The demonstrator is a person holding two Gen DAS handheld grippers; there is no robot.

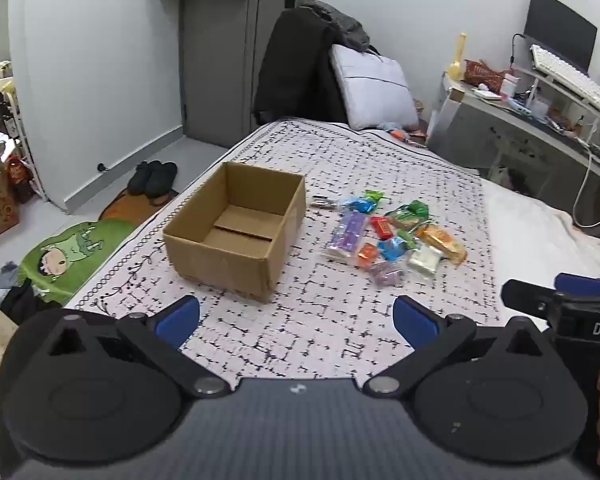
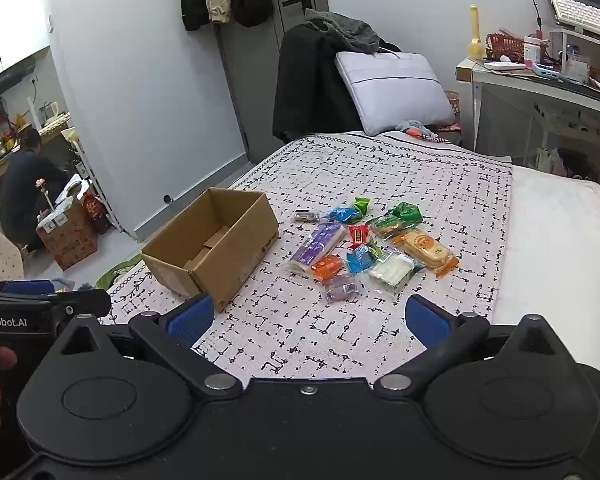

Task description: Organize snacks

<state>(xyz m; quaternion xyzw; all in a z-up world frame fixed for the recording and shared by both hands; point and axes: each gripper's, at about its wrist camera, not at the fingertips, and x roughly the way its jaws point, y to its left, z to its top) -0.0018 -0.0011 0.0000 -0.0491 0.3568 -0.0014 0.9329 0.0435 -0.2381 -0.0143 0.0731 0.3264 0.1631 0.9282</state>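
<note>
Cardboard box [image 1: 236, 232] sits empty on the patterned bedspread [image 1: 340, 320], snacks [image 1: 392, 236] heaped just beside it; the left gripper [image 1: 296, 320] hangs wide open. From the right wrist, the right gripper [image 2: 308, 320], jaws likewise spread, faces slick overlapping wrappers that could slip or drag neighbours on soft bedding; a desk [image 2: 540, 80] stands beyond.

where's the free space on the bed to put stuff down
Free: the near strip of blanket between the grippers and the snacks; the far stretch between the snacks and the pillow; the white sheet to the right. The box is empty inside. Crowded: the snack pile, just right of the box, with a narrow gap between.
</note>
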